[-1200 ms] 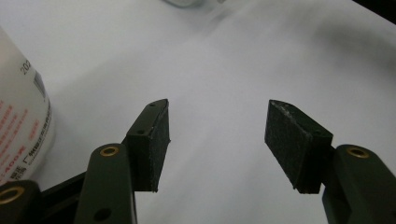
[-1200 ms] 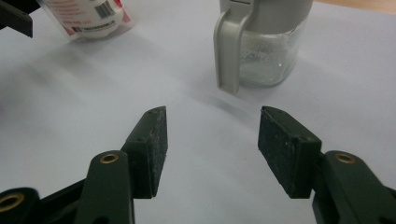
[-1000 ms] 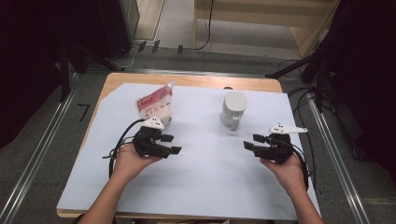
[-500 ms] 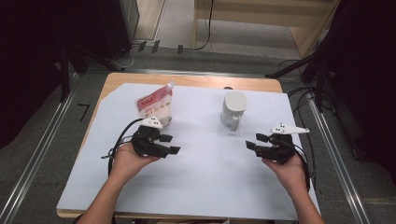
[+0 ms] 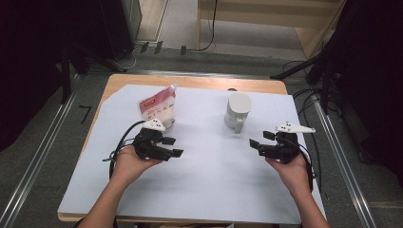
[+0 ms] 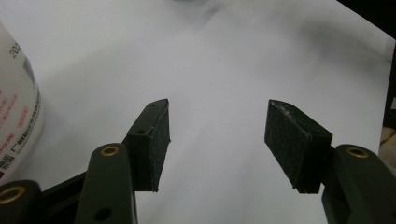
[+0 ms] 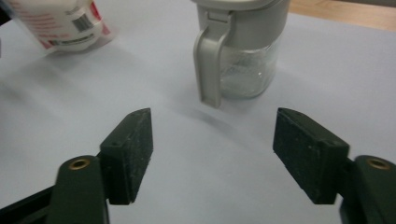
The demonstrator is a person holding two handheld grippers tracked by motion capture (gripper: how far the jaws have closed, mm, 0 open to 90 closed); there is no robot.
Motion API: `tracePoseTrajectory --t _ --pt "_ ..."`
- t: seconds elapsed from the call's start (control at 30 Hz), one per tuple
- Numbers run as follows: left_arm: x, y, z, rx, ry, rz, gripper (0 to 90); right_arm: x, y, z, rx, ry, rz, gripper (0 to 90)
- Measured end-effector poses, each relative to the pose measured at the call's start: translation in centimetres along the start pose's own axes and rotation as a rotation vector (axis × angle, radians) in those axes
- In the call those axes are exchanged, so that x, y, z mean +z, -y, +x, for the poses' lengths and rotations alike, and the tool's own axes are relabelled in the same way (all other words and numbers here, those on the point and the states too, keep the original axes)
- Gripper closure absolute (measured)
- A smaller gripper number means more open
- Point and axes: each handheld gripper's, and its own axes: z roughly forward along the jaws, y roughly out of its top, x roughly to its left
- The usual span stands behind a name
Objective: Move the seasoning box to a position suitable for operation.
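Since the earlier frame, little has moved except the right tongs (image 5: 260, 140), whose jaws have just been opening and now stand wide with nothing between them. They rest at the right of the worktop (image 5: 209, 190), pointing left toward the lidded glass jar (image 5: 237, 111), which stands near them on the far side. At the left, the left tongs (image 5: 172, 147) are also wide apart and empty, just near of the pouch (image 5: 157, 107).

2 black grippers (image 5: 172, 147) (image 5: 259, 142), brass-ringed screw holes, grey plates, black cables
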Motion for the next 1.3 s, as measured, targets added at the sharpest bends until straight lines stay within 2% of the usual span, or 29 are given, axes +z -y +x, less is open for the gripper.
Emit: tracePoseTrajectory --t 0.13,0.17,0.23,0.3,0.33,0.37,0.43,0.47,0.57,0.6,0.63,0.7,0.97,1.07,1.1,1.23,1.3 --pt "0.0 0.0 -0.1 0.002 0.007 0.005 41.4 0.1 -0.9 0.0 0.007 0.019 -0.012 26.0" --pt "-0.1 0.0 -0.2 -0.004 0.027 -0.013 41.4 0.2 -1.2 0.0 0.008 0.023 -0.016 26.3" --pt "-0.1 -0.1 -0.2 -0.005 0.039 -0.027 41.4 0.1 -1.4 0.0 0.007 0.029 -0.014 26.4" --pt "-0.2 -0.1 -0.2 -0.002 0.032 -0.029 41.4 0.3 -1.9 0.0 0.01 0.042 -0.014 26.1" --pt "-0.2 0.0 -0.2 -0.001 0.027 -0.026 41.4 0.5 -2.2 0.0 -0.012 0.059 -0.006 25.9" --pt "-0.2 0.0 -0.1 -0.004 0.026 -0.027 41.4 0.5 -2.2 0.0 -0.012 0.059 -0.006 25.9" --pt "-0.3 0.0 0.0 -0.002 0.016 -0.01 41.3 0.8 -2.5 -0.1 0.001 0.056 -0.002 25.7" --pt "-0.3 0.1 0.0 -0.011 0.02 -0.025 41.2 1.1 -2.8 -0.2 0.015 0.054 -0.007 24.9" --pt "-0.4 0.1 0.1 -0.019 0.022 -0.031 41.1 1.3 -3.1 -0.3 0.023 0.062 -0.013 23.3" --pt "-0.5 0.1 0.2 -0.01 0.014 -0.02 41.1 1.5 -3.2 -0.3 0.023 0.07 -0.013 20.8" --pt "-0.4 0.1 0.2 -0.014 0.019 -0.026 41.1 2.0 -3.6 -0.3 0.045 0.083 0.012 13.7" --pt "-0.4 0.1 0.2 -0.012 0.019 -0.026 41.0 2.5 -3.9 -0.3 0.041 0.1 0.021 13.4" --pt "-0.3 0.2 0.3 0.0 0.033 -0.022 41.0 3.7 -5.2 0.0 0.054 0.11 0.014 13.1" --pt "-0.3 0.2 0.3 0.002 0.037 -0.021 41.2 4.2 -5.9 0.2 0.047 0.1 0.026 12.7" --pt "-0.3 0.1 0.2 0.002 0.025 -0.014 41.1 4.5 -6.3 0.3 0.046 0.106 0.032 11.0" --pt "-0.1 0.2 0.2 0.005 0.033 -0.028 41.1 4.8 -7.0 0.1 0.049 0.107 0.033 10.3" --pt "-0.1 0.2 0.2 0.01 0.031 -0.02 41.2 5.5 -7.8 0.3 0.057 0.126 0.035 6.7"
